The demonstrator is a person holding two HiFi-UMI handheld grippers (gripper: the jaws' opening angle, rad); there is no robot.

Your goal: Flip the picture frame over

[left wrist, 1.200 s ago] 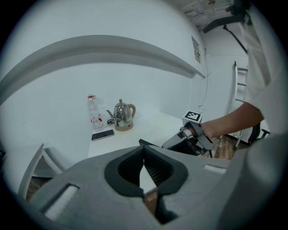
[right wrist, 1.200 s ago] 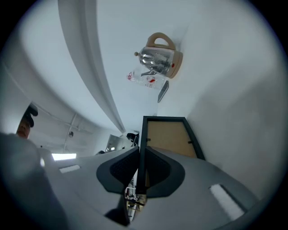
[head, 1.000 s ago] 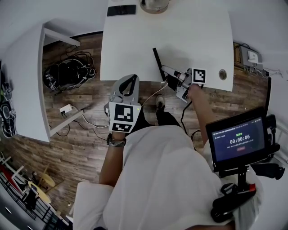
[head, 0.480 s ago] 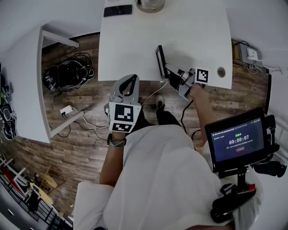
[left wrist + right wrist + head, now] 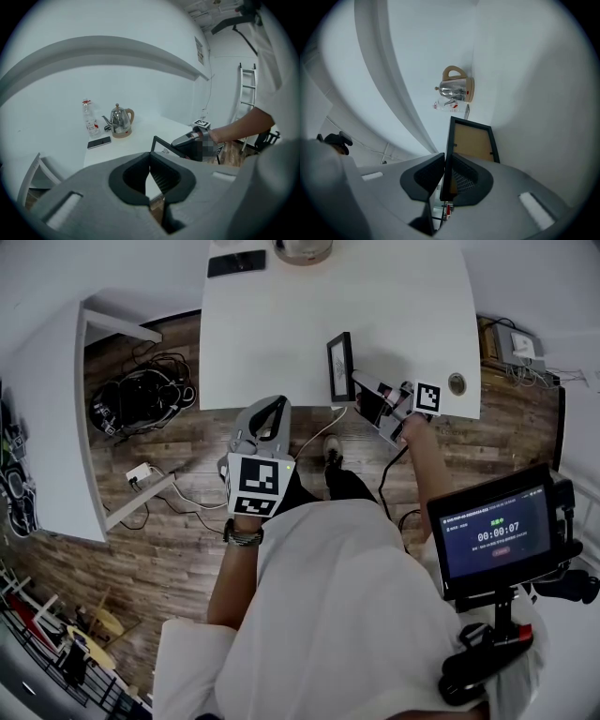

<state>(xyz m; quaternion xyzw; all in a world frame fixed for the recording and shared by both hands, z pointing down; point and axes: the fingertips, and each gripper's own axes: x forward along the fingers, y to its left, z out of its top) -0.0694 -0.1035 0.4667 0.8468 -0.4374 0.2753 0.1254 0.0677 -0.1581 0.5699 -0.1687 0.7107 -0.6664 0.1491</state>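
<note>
Your R gripper has the picture frame between its jaws by a black side rail, and the jaws are opening. In the right gripper view both pads sit on the rail w/ no gap showing. The frame is stood up on edge, nearly vertical, over the front part of the white bench, close to the near edge (can't tell if its lower edge rests on the top). Its brown backing shows in the right gripper view; the picture side shows in the head view. Your L gripper is clenched, tips together, nothing in it. It's held off the bench over the wood floor, well apart from the frame. At the far end of the bench: kettle, bottle just beside it, phone lying flat near both.
</note>
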